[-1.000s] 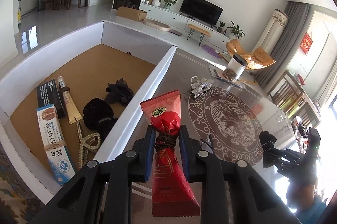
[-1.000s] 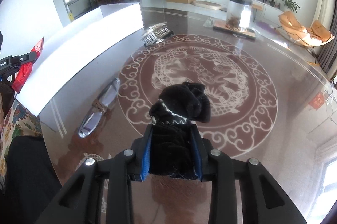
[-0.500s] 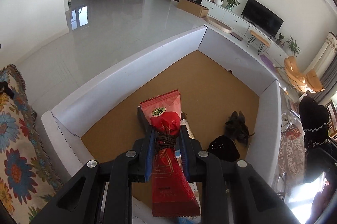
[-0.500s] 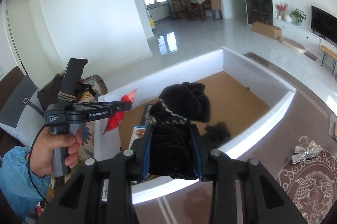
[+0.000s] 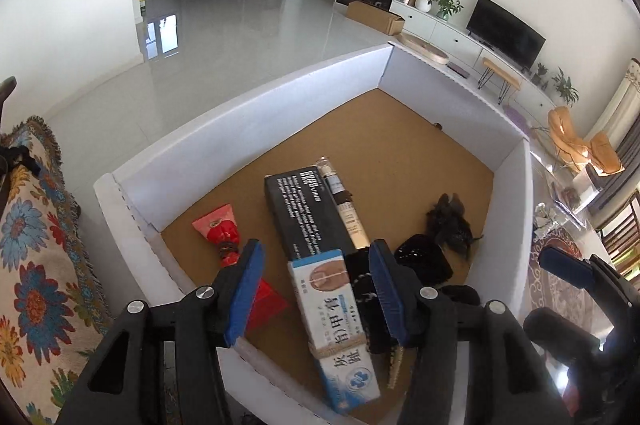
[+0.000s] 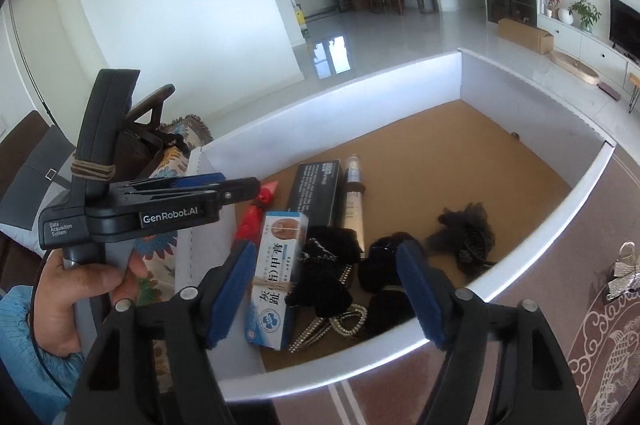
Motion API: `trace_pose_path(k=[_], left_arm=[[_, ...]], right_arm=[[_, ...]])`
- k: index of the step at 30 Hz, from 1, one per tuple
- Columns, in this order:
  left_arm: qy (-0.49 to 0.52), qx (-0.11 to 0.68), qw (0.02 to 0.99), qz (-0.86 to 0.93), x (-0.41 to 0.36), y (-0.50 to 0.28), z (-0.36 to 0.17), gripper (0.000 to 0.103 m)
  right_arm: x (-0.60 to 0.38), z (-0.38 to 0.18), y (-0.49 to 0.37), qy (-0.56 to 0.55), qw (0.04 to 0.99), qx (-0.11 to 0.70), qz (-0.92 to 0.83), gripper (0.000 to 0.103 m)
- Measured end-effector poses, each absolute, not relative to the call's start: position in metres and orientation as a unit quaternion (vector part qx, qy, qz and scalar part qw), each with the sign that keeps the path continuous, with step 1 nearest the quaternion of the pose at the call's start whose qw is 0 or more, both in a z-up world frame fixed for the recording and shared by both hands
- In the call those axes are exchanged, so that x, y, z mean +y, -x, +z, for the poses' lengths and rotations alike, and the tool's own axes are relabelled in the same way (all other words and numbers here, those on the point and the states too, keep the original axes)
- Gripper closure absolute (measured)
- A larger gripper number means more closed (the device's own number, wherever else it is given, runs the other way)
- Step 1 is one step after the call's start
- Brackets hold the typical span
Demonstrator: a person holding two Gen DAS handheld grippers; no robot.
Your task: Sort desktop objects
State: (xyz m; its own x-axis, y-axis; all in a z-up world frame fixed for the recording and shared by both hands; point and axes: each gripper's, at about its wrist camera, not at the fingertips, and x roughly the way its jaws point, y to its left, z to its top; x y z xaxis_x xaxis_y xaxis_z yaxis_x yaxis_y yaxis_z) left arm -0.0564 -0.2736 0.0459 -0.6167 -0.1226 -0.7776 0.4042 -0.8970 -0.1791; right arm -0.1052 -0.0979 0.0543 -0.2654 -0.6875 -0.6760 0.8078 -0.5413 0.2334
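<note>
Blue-padded jaws on both my grippers stand apart with nothing clamped: the left gripper (image 5: pixel 316 289) and the right gripper (image 6: pixel 326 295) have each just been opening, and both loads now lie in the box (image 5: pixel 248 129) beneath them. The red packet (image 5: pixel 224 237), a glossy crimped-end foil sachet tied at its waist, rests flat on the floor of the box near the left wall. The black knitted piece (image 6: pixel 328 265), soft and shapeless, lies slumped against the blue-and-white carton (image 6: pixel 276 277).

Judgement on the step in hand: the release looks complete, so both grippers should lift straight up, jaws kept wide, to clear the white cardboard walls without snagging the knit or the bead string (image 6: pixel 332 325).

Farther in lie a matte black rectangular carton (image 5: pixel 308 209), a slim cream tube (image 5: pixel 344 205) and a frilly dark lace piece (image 5: pixel 452 221) on the brown, cork-like base. Beyond the box wall, a silver bow (image 6: pixel 622 269) waits on the patterned bench (image 6: pixel 600 345), unsorted.
</note>
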Motion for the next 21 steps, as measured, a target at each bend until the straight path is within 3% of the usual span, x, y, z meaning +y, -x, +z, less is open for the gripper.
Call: trace_pose_path(k=[4, 5, 6, 7, 8, 13, 21], left_arm=[[-0.379, 0.138, 0.037, -0.914, -0.173, 0.042, 0.079, 0.046], [-0.372, 0.13, 0.006, -0.919, -0.146, 0.037, 0.083, 0.033], [-0.363, 0.123, -0.022, -0.923, -0.118, 0.031, 0.084, 0.013], [-0.354, 0.116, -0.044, -0.927, -0.092, 0.026, 0.082, 0.003], [-0.348, 0.11, -0.063, -0.929, -0.069, 0.021, 0.077, 0.0], [-0.413, 0.087, -0.109, -0.9, 0.011, 0.042, 0.011, 0.0], [-0.482, 0.077, -0.051, -0.871, 0.012, 0.092, -0.053, 0.0]], right_arm=[[0.007, 0.068, 0.094, -0.321, 0.401, 0.052, -0.856, 0.009], [0.037, 0.067, 0.092, -0.311, 0.371, 0.048, -0.874, 0.007], [0.069, 0.063, 0.088, -0.307, 0.336, 0.044, -0.889, 0.006], [0.1, 0.055, 0.085, -0.309, 0.299, 0.041, -0.902, 0.006], [0.134, 0.049, 0.084, -0.314, 0.26, 0.039, -0.912, 0.006], [0.263, -0.004, 0.058, -0.377, 0.095, 0.036, -0.92, 0.006], [0.312, -0.047, 0.029, -0.432, 0.051, -0.012, -0.9, 0.006]])
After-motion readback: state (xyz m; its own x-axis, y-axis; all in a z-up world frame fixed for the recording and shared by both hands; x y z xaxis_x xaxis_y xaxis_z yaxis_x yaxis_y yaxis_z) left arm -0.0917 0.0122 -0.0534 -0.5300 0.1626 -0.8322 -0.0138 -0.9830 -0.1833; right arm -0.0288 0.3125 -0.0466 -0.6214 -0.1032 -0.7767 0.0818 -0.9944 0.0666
